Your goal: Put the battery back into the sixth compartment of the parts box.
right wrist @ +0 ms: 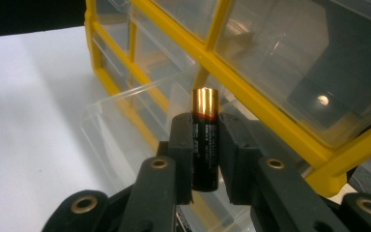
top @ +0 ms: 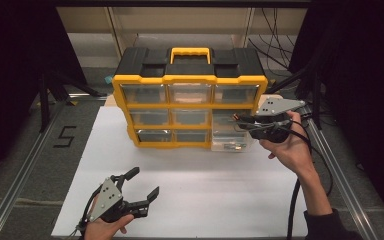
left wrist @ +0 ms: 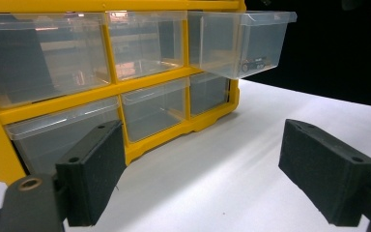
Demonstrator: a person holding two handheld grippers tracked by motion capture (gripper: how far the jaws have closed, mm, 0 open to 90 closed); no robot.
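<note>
A yellow and black organizer (top: pixel 190 75) with clear drawers stands at the back of the white table top. One drawer (top: pixel 230 140) in its right column is pulled out, and a small dark item (left wrist: pixel 253 63) lies inside that drawer (left wrist: pixel 241 43). My right gripper (top: pixel 241 120) hovers over the open drawer, shut on a black battery (right wrist: pixel 204 140) with a copper top, held upright between the pads. My left gripper (top: pixel 143 182) rests low at the front left, open and with nothing in it. Its pads (left wrist: pixel 92 179) face the organizer (left wrist: pixel 101 92).
The white board (top: pixel 195 190) covers the table between metal rails (top: pixel 25 165). A black mark like a "5" (top: pixel 65 136) sits on the grey surface at the left. Cables (top: pixel 295 200) trail from the right gripper along the person's forearm. Dark curtains flank both sides.
</note>
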